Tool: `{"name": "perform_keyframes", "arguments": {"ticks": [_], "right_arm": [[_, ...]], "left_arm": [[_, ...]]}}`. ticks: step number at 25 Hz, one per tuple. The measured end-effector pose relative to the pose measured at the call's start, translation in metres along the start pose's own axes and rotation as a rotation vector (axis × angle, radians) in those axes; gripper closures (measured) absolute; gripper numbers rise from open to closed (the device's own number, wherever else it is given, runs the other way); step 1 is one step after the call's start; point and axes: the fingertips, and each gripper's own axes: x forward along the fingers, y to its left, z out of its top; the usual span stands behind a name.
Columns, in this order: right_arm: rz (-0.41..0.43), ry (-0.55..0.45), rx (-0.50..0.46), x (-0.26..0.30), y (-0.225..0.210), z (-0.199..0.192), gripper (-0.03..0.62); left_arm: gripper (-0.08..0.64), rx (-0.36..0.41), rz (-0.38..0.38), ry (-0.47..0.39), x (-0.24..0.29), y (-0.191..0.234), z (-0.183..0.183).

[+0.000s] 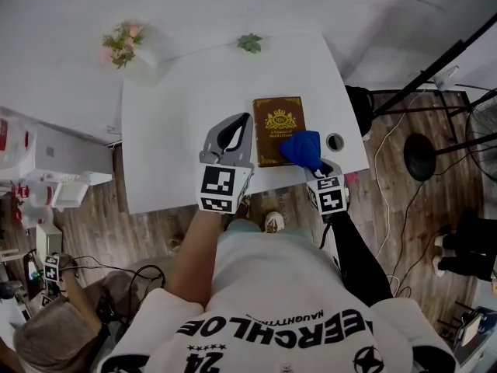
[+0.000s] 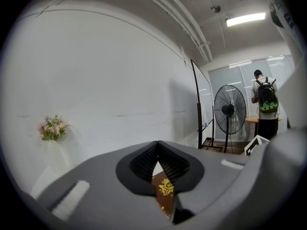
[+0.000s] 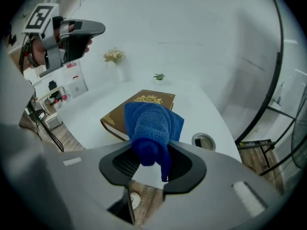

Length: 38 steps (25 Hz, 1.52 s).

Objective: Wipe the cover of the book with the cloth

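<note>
Right gripper (image 1: pixel 317 166) (image 3: pixel 152 153) is clamped on the blue cloth (image 1: pixel 301 146) (image 3: pixel 151 121), right at the table's (image 1: pixel 178 130) front edge. The cloth bunches over the near right corner of the book (image 1: pixel 276 123) (image 3: pixel 146 98). My left gripper (image 1: pixel 237 123) (image 2: pixel 157 145) is up off the table just left of the book, jaws pinched together with nothing in them. The book lies flat, close to the front edge. A round hole (image 1: pixel 335 141) (image 3: pixel 203 141) sits just right of it, by the right edge. There's loads of bare white top to the left and beyond. A little green sprig (image 1: pixel 249 43) marks the far edge, and flowers (image 1: pixel 120 43) stand off the far left corner.
</note>
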Motion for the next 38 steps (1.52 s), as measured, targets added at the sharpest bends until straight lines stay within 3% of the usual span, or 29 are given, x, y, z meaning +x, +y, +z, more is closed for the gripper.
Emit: {"name": "perform_keyframes", "arguments": {"ticks": [6,10,14,17,22,26,34,38], "right_arm": [[-0.027,-0.050,0.008,-0.008,-0.002,0.011,0.465],[-0.028,-0.170,-0.004,-0.010,-0.002,0.057,0.465],[0.033,-0.224,-0.040,0.023,0.023,0.112,0.465],[0.092,-0.179,-0.080,0.060,0.051,0.126,0.465],[0.149,-0.075,-0.128,0.099,0.080,0.105,0.465],[0.086,-0.064,-0.130,0.096,0.061,0.099,0.465],[-0.162,-0.044,0.033,0.071,-0.031,0.070,0.465],[-0.215,-0.031,0.077,0.059,-0.049,0.073,0.465]], "left_arm": [[0.502,0.009,-0.014,0.001,0.002,-0.008,0.002],[0.502,0.009,-0.015,0.003,0.002,-0.010,0.002],[0.502,-0.002,-0.007,0.012,-0.002,-0.007,-0.004],[0.502,-0.011,0.001,0.028,-0.005,-0.003,-0.013],[0.502,-0.019,0.014,0.048,-0.006,0.010,-0.023],[0.502,-0.038,0.023,0.054,-0.004,0.023,-0.028],[0.503,-0.042,0.021,0.068,0.001,0.028,-0.034],[0.502,-0.044,0.015,0.071,0.003,0.027,-0.036]]}}
